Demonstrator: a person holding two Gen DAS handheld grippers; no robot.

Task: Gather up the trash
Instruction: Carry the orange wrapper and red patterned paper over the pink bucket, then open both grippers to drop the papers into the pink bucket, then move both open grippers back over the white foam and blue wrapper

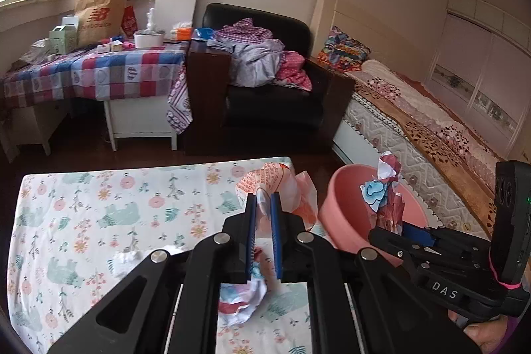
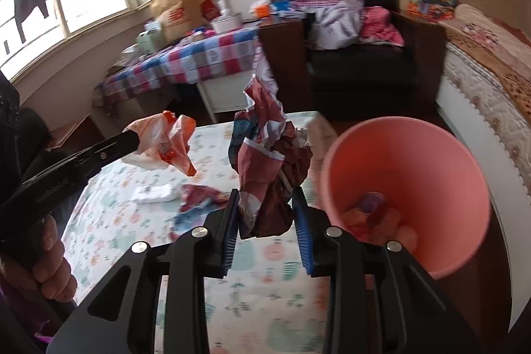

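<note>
Trash is mid-transfer: the right gripper (image 2: 265, 214) pinches a crumpled dark-red paper wad (image 2: 270, 168) beside the pink bin (image 2: 408, 168), apparently ready to drop it in, while the left gripper (image 1: 264, 204) clamps an orange-and-white wrapper (image 1: 282, 184) above the table (image 1: 83, 208). Bin contents look blurred; two scraps remain on the cloth
</note>
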